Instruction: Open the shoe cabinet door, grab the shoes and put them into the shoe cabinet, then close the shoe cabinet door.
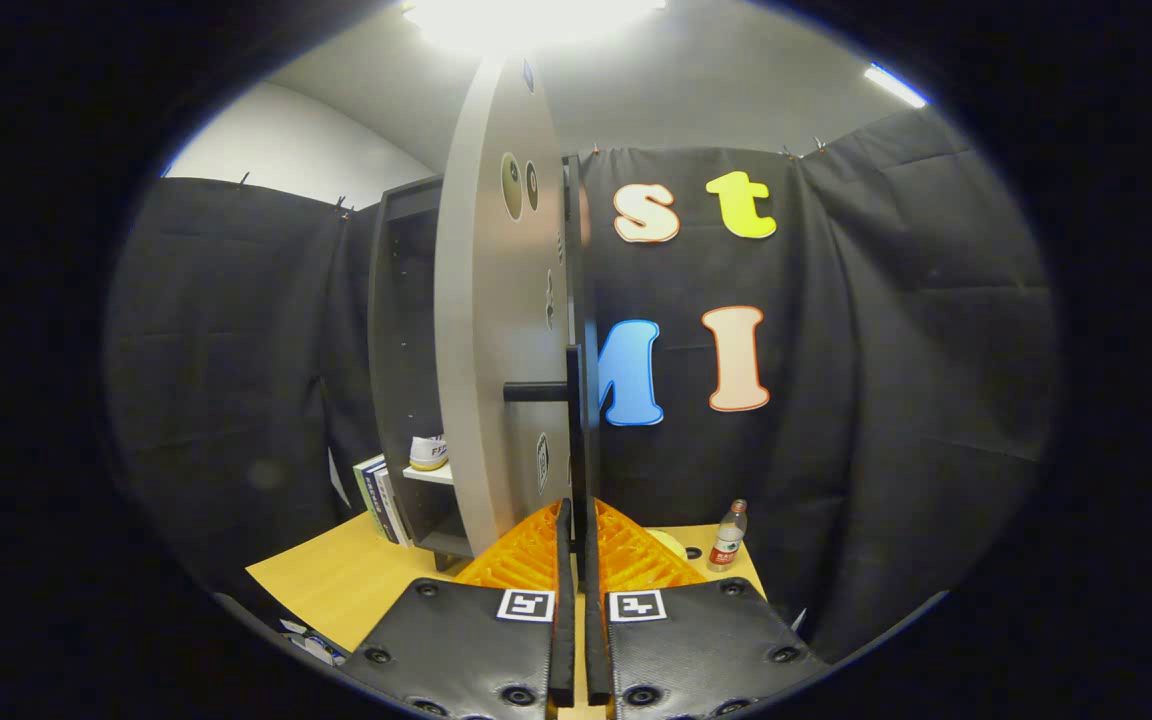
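Grey, smooth laminate fills the middle of my view: the shoe cabinet door [501,330] stands edge-on, its black bar handle [541,391] jutting left. My tongs [577,560] look closed, with ribbed orange fingers [526,555] nearly touching around the door's thin edge. At left, a shoe [428,452] sits on a shelf in the dark cabinet [401,350]. Books [381,500] and a bottle [728,537] rest on the pale wooden surface [336,580].

Gripper [577,535] fingers nearly together, tips at the bottom edge of the open cabinet door [501,330]; can't tell if they pinch it. Door edge-on, black handle [539,391] sticking out. Shoe [428,453] on shelf inside the shoe cabinet [398,340]. Books [381,500] beside it, bottle [728,536] on the table [336,575].
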`<state>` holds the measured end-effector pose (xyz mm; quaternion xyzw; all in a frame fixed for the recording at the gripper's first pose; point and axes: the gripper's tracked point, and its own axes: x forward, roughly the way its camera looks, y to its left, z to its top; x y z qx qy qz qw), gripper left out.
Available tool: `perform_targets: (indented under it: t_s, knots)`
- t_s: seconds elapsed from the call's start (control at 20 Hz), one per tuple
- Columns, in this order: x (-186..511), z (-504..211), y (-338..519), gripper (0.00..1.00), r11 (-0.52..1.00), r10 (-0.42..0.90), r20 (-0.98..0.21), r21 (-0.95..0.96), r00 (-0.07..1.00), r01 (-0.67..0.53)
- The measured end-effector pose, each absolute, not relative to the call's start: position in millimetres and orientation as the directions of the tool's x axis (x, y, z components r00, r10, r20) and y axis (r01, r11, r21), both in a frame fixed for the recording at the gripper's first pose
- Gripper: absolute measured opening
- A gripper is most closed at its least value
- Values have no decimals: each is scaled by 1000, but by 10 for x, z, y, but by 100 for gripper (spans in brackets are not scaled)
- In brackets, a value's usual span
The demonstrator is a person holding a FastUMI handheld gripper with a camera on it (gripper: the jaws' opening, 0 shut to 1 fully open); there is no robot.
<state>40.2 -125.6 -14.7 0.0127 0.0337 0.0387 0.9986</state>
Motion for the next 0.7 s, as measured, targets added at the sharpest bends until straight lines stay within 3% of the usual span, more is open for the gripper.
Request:
perform_targets:
  t_s: [0.1,0.2,0.45,0.55,0.7]
  knots:
    - [242,-134,-1204,12,1000,27,-75,4,997,-27]
    - [33,-89,-1086,27,1000,-10,-78,-14,997,9]
    - [-253,-160,-590,92,997,-71,-97,-3,993,72]
    - [-289,-356,-326,99,997,-75,-157,-4,985,75]
    - [-225,-605,119,99,1000,-28,-233,-8,972,27]
